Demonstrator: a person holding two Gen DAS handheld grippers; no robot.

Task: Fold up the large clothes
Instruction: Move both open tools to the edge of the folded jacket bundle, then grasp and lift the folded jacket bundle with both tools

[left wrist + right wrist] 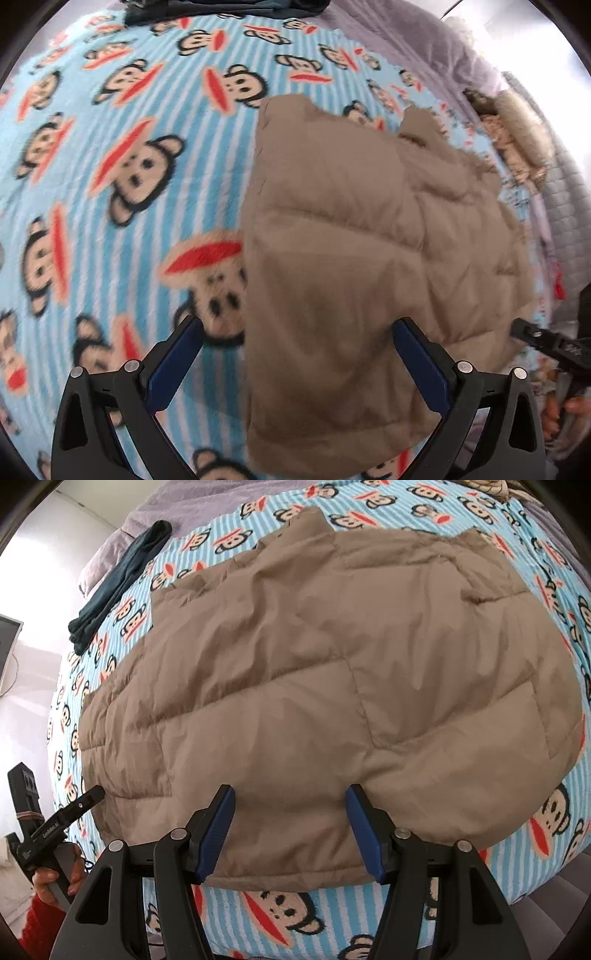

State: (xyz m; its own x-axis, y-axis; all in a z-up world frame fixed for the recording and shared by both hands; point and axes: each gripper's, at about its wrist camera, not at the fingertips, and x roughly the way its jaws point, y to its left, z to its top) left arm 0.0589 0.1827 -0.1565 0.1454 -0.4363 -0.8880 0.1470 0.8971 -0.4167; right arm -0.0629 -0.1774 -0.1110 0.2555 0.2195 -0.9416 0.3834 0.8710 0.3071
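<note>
A tan quilted puffer jacket (314, 672) lies spread flat on a blue striped monkey-print blanket (546, 853). In the left wrist view the jacket (351, 258) fills the right half. My left gripper (297, 325) is open over the jacket's near left edge, one blue finger (177, 365) over the blanket (110, 184), the other over the jacket. My right gripper (290, 794) is open just above the jacket's near hem. The left gripper also shows at the left edge of the right wrist view (88, 797), and the right gripper at the right edge of the left wrist view (524, 326).
A dark teal folded garment (118, 583) lies on the blanket at the far left; it also shows at the top of the left wrist view (207, 11). A lilac sheet (207, 502) covers the bed's far end. Beige pillows (517, 136) lie at the right.
</note>
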